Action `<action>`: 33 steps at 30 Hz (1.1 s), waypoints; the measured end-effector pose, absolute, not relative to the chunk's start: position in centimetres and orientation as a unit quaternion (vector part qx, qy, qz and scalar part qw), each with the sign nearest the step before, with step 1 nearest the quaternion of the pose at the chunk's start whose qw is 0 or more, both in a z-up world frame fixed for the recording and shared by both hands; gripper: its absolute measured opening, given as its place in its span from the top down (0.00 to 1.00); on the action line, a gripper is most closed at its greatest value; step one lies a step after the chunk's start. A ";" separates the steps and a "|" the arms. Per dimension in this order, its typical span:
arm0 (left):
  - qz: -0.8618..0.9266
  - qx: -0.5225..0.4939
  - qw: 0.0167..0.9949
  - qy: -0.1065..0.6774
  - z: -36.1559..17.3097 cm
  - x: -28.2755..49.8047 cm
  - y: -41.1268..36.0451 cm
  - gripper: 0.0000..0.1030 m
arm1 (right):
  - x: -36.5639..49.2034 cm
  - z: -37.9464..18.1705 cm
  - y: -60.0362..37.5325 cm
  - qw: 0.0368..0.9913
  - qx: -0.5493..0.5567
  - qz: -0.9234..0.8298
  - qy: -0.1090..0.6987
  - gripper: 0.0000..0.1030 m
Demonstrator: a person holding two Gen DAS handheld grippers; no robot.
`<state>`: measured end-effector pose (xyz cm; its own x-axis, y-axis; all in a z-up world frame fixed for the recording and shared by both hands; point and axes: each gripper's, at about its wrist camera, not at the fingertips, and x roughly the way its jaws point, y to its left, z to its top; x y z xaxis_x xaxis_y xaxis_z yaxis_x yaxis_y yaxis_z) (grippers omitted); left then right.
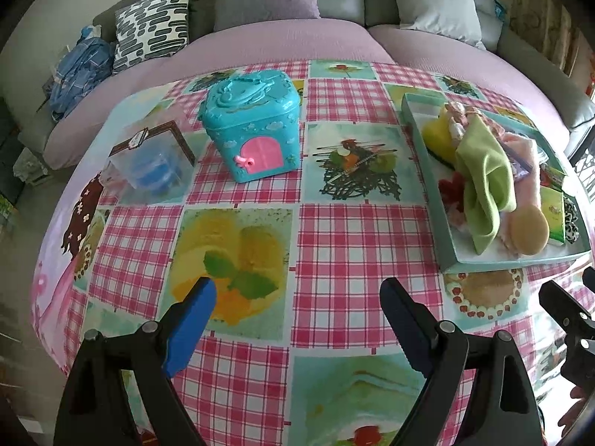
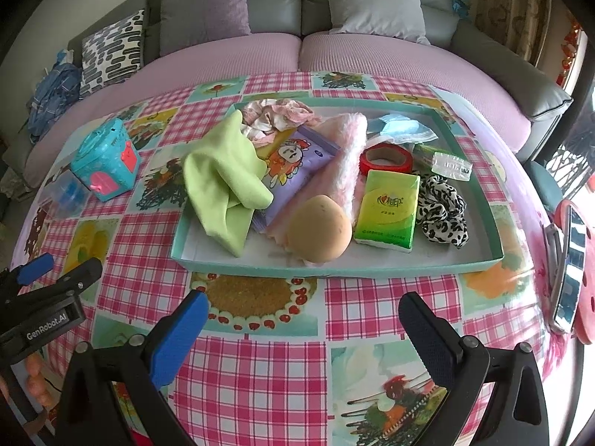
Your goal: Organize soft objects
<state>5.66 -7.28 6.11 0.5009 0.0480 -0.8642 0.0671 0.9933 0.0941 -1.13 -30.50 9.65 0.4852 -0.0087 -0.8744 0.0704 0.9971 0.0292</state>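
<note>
A teal tray [image 2: 334, 267] on the checked tablecloth holds soft things: a green cloth [image 2: 223, 182], a tan round sponge [image 2: 321, 228], a pink fluffy towel [image 2: 346, 156], a purple wipes pack [image 2: 297, 163], a green tissue pack [image 2: 386, 210], a leopard scrunchie [image 2: 442, 212] and a red tape roll [image 2: 386, 158]. My right gripper [image 2: 303, 319] hangs open just in front of the tray, nothing between its fingers. My left gripper [image 1: 297, 308] is open over bare cloth, left of the tray [image 1: 446, 256]. The green cloth [image 1: 483, 186] shows there too.
A turquoise toy house box [image 1: 253, 122] and a clear box with a blue thing inside [image 1: 152, 160] stand at the table's left. A sofa with cushions [image 2: 297, 7] lies behind. A red round object [image 2: 572, 271] sits at the right edge.
</note>
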 end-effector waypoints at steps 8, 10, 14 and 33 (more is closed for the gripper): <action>-0.012 0.063 0.861 0.504 5.6 6.1 -7.7 0.13 | -1.1 9.6 -30.7 0.862 0.027 -0.026 0.506 0.00; -0.013 0.066 0.859 0.507 5.3 6.3 -7.9 0.13 | -1.1 9.6 -30.8 0.862 0.027 -0.026 0.506 0.00; -0.015 0.071 0.858 0.509 5.2 6.4 -8.2 0.13 | -1.1 9.4 -31.1 0.861 0.030 -0.030 0.507 0.00; -0.009 0.062 0.853 0.518 4.8 6.9 -8.1 0.13 | -0.9 8.6 -31.7 0.856 0.032 -0.039 0.515 0.00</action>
<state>6.90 -8.07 4.77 0.4634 0.0494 -0.8848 0.0797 0.9921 0.0972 -0.90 -31.68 8.65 0.4659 -0.0346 -0.8842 0.1001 0.9949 0.0138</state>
